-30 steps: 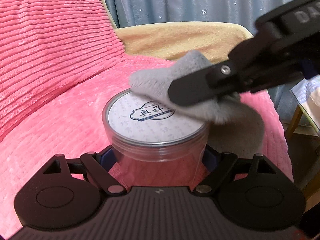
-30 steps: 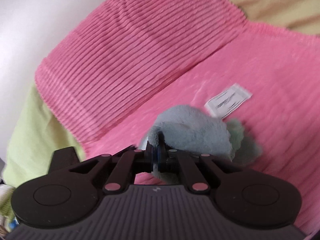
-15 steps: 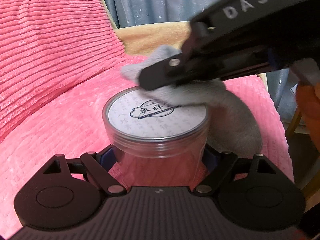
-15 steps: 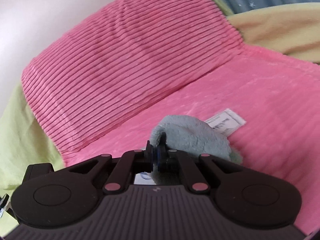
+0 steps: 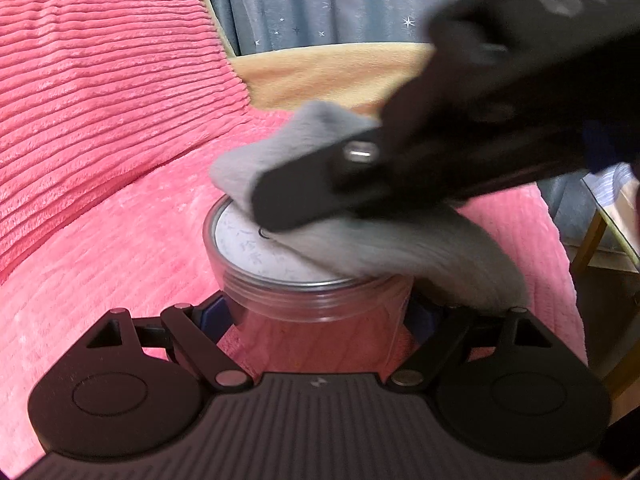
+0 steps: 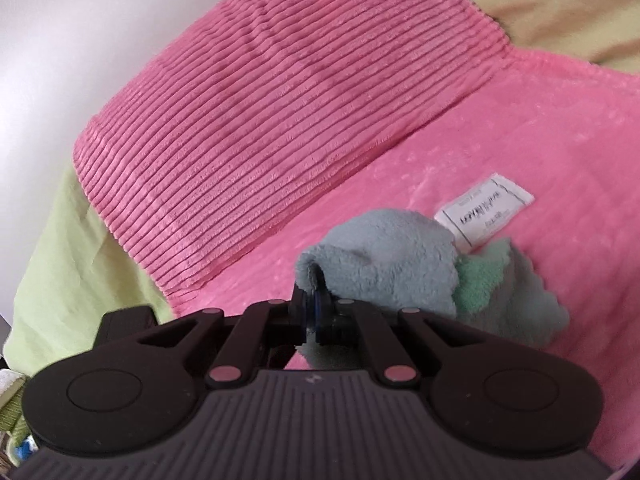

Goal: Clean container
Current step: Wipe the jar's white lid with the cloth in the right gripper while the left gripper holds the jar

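The left gripper (image 5: pixel 318 316) is reaching forward low over a pink blanket (image 5: pixel 120 248), its two fingers spread wide and pinching the clear round container (image 5: pixel 312 300) between them, one blue pad pressing each side of the jar's see-through wall. The container is standing upright on the blanket, right at the near middle of the left wrist view, with its white printed lid (image 5: pixel 264 256) facing up. The right gripper (image 5: pixel 280 196) is coming in from the far right across that view, slanting down toward the lid, its black body blurred (the lettering on it cannot be read). Its fingers are pressed together on a grey cloth (image 5: pixel 400 248), which is lying over the right and far part of the lid and trailing down the container's right side. In the right wrist view the right gripper (image 6: pixel 310 312) is showing its pads nearly meeting, with the bunched cloth (image 6: pixel 384 264) sticking out just beyond them and a white label (image 6: pixel 486 210) showing at the cloth's far right edge. A ribbed pink cushion (image 6: pixel 280 112) is rising on the far left, a tan cover (image 5: pixel 340 72) is lying beyond the blanket, and a blue starred curtain (image 5: pixel 320 0) is hanging at the far side.
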Tool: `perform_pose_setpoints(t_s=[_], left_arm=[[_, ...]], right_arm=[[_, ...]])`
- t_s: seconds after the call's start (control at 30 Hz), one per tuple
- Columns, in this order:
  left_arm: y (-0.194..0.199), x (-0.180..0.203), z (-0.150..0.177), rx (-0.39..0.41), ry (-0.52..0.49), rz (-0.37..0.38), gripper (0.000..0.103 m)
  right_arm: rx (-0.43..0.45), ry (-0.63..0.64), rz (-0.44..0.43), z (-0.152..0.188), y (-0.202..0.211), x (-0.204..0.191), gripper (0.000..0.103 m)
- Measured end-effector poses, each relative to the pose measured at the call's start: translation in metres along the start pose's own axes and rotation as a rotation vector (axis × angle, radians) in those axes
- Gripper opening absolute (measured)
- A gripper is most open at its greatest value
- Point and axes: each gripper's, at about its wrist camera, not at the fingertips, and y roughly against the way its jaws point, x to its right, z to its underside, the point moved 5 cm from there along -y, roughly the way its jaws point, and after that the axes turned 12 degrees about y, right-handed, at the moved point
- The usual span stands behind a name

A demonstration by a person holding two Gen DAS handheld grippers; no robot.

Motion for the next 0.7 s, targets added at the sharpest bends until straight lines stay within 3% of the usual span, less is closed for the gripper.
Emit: perform_pose_setpoints(t_s=[0.13, 0.7], left_arm=[[0.001, -0.002, 0.0, -0.001, 0.015, 0.01, 0.085], [0.002, 0.004, 0.003, -0.003, 0.015, -0.002, 0.085]], right_arm=[[0.021, 0.049, 0.053, -0.005, -0.001, 0.005, 0.001], [-0.021, -0.007, -0.016, 0.007, 0.012, -0.003, 0.001]])
